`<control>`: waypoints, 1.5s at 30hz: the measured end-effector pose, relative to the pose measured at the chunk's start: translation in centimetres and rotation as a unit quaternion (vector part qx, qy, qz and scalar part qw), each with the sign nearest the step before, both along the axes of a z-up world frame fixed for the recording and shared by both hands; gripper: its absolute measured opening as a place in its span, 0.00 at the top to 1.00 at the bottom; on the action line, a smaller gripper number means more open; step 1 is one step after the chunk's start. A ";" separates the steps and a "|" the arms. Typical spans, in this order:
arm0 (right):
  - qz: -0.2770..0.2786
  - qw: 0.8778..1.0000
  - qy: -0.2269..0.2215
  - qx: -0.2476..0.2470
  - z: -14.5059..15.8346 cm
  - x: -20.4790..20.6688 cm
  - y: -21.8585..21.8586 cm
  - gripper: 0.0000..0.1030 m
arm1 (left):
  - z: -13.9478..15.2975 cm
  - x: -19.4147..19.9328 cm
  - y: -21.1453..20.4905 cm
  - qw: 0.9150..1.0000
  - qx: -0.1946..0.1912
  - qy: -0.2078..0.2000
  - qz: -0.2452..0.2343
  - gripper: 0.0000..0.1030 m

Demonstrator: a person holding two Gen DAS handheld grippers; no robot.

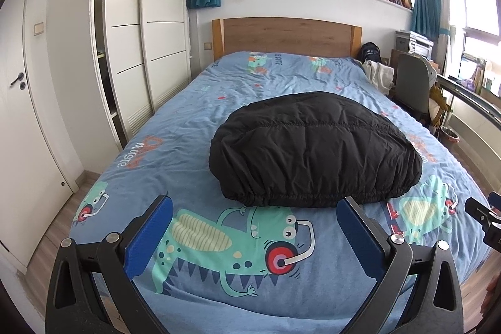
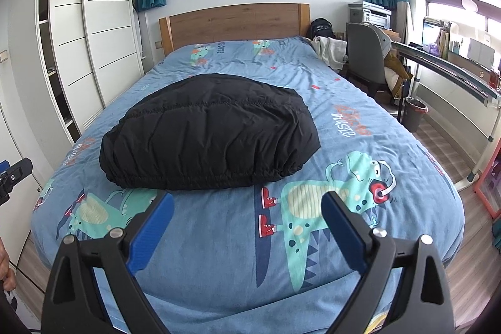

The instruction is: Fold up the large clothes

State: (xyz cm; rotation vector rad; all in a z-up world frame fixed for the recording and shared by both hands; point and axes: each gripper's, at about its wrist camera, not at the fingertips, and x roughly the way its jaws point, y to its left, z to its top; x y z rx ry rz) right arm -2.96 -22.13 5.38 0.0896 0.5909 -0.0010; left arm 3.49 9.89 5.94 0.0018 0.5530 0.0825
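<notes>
A black padded jacket (image 1: 313, 149) lies folded into a compact bundle in the middle of the bed (image 1: 200, 102), its gathered hem facing me. The same black jacket (image 2: 209, 133) fills the centre left of the right wrist view. My left gripper (image 1: 254, 208) hovers over the near end of the bed, just short of the hem, open with nothing between its blue pads. My right gripper (image 2: 247, 205) is also open and empty, in front of the jacket's near right corner. The tip of the right gripper (image 1: 482, 215) shows at the right edge of the left wrist view.
The bed carries a blue cover with cartoon dinosaurs and has a wooden headboard (image 1: 286, 35). White wardrobes (image 1: 144, 30) line the left wall. A grey chair (image 2: 368, 55), a desk (image 2: 451, 64) and a bin (image 2: 414, 113) stand to the right. Loose pale clothes (image 2: 330, 50) lie at the far right corner.
</notes>
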 end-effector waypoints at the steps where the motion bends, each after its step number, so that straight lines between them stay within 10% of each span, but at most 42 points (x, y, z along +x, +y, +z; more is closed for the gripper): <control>1: -0.001 1.000 0.000 0.000 -0.1 0.0 0.0 0.07 | 0.0 0.0 0.0 1.000 0.001 0.000 0.001 0.01; 45: -0.026 0.999 0.032 -0.003 -2.7 2.0 -1.7 0.07 | -2.5 1.7 -0.1 0.999 -0.001 0.040 -0.002 0.01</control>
